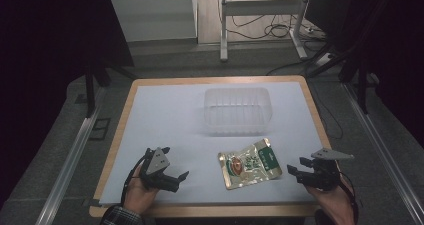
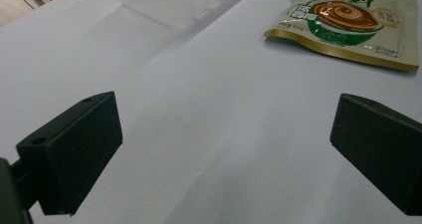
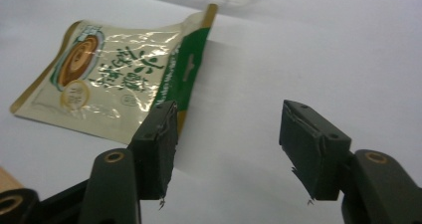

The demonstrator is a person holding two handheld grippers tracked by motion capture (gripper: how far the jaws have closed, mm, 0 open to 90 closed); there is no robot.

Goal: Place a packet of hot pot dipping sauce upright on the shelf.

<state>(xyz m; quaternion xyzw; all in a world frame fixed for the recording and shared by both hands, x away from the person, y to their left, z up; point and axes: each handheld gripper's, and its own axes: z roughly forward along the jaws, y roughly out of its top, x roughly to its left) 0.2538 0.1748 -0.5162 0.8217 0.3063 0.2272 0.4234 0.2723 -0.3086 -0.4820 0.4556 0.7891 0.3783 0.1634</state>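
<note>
A flat foil food pouch [image 1: 249,163], cream and gold with a green strip along one end and a picture of a brown swirl in a bowl, lies on the white table surface [image 1: 165,120] near the front edge, tilted so its green end points toward the far right. Just behind it, close to its far corner, stands a clear plastic container [image 1: 236,111] with ribbed walls, open at the top. In the left gripper view the pouch [image 2: 348,22] shows at the upper right, well ahead of the jaws, and the container's base [image 2: 169,2] sits at the top. The left gripper [image 1: 175,177], held in the person's left hand [image 1: 140,192], rests to the left of the pouch and apart from it, its jaws spread wide with bare table between them. The right gripper [image 1: 295,167], in the right hand [image 1: 332,200], sits just to the right of the pouch, jaws parted and holding nothing; in the right gripper view the pouch's green end [image 3: 184,69] lies just beyond one jaw's tip.
</note>
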